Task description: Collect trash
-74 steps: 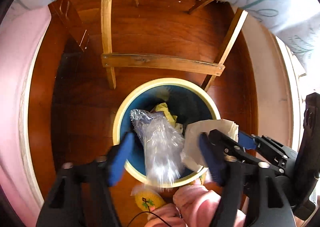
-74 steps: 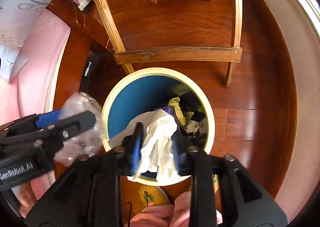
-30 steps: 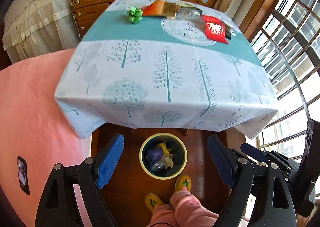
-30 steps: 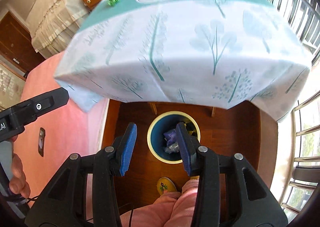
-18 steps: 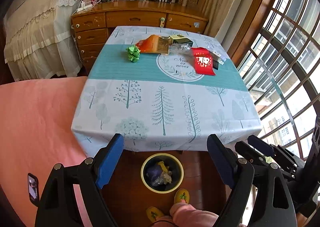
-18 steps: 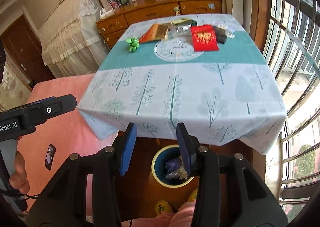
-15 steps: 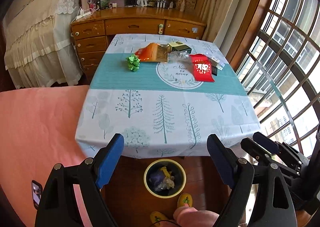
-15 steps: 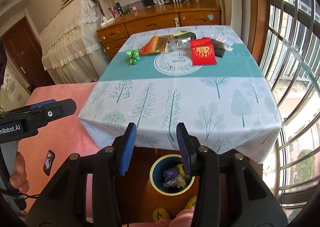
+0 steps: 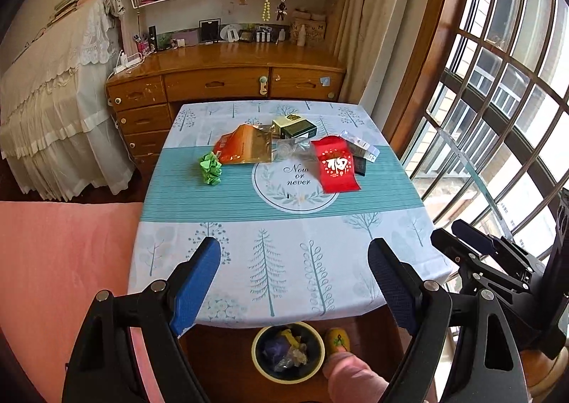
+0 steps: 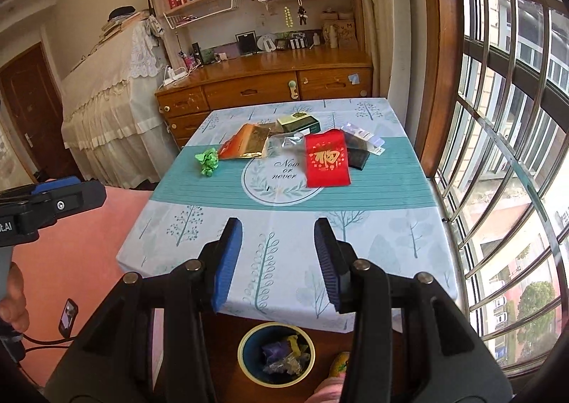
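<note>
Trash lies at the far half of the table (image 9: 284, 260): a crumpled green wrapper (image 9: 209, 168), an orange foil bag (image 9: 243, 144), a dark box (image 9: 294, 127), a clear wrapper (image 9: 293, 150), a red envelope (image 9: 336, 164) and a clear packet (image 9: 361, 147). The same items show in the right wrist view, with the red envelope (image 10: 327, 163) and green wrapper (image 10: 208, 161). A yellow-rimmed bin (image 9: 288, 351) with trash stands on the floor below the near table edge. My left gripper (image 9: 293, 282) is open and empty. My right gripper (image 10: 277, 257) is open and empty. Both are raised above the near edge.
A wooden dresser (image 9: 227, 83) stands behind the table, a covered bed (image 9: 53, 111) at the left, a barred window (image 9: 498, 100) at the right. A pink mat (image 9: 53, 278) with a phone (image 10: 67, 317) lies left of the table. A slippered foot (image 9: 338, 340) is beside the bin.
Both grippers let go of their trash into the bin, then rose from bin level to well above the table's near edge. Both stay open and empty.
</note>
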